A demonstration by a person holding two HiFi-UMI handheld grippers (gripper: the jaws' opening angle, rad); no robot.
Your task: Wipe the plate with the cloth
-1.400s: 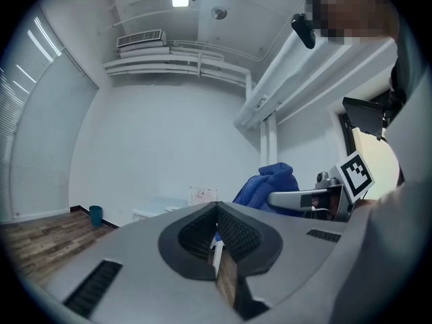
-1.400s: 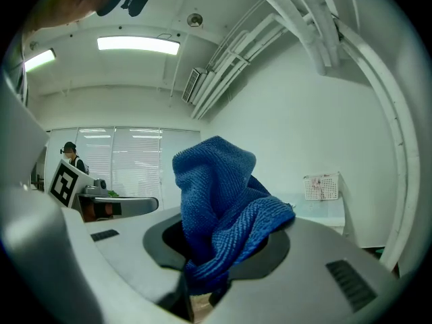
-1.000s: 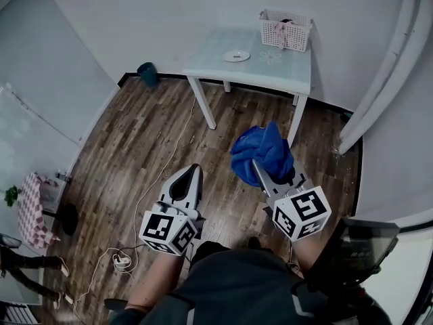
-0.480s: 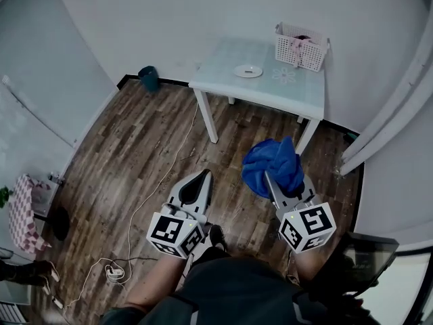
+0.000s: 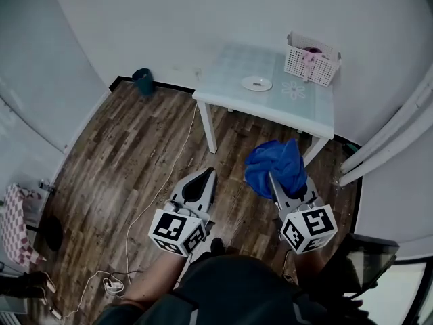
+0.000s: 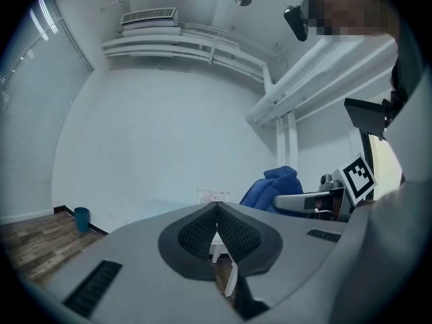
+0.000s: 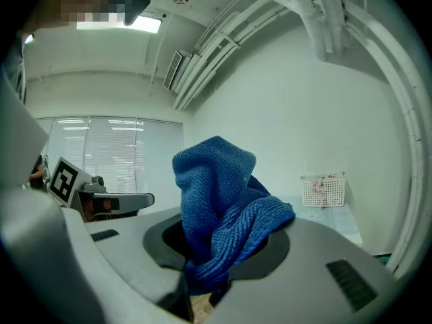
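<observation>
A small white plate [image 5: 256, 83] lies on a pale table [image 5: 230, 80] across the room. A bunched blue cloth [image 5: 275, 166] is pinched in my right gripper [image 5: 272, 177], held over the wooden floor short of the table. The same cloth [image 7: 219, 211] rises from between the jaws in the right gripper view. My left gripper [image 5: 202, 175] hangs beside it to the left, its jaws closed together with nothing between them [image 6: 217, 216]. In the left gripper view the cloth [image 6: 273, 186] and the right gripper show at the right.
A white basket [image 5: 312, 59] with something pink in it stands on the table's far right corner. A dark bin [image 5: 143, 81] sits by the wall at the left. A cable [image 5: 159, 188] trails over the wooden floor. White curtains [image 5: 392, 141] hang at the right.
The table, plate and basket have shifted right and slightly down in the head view. Both grippers sit a little further right, the cloth still held in the right one.
</observation>
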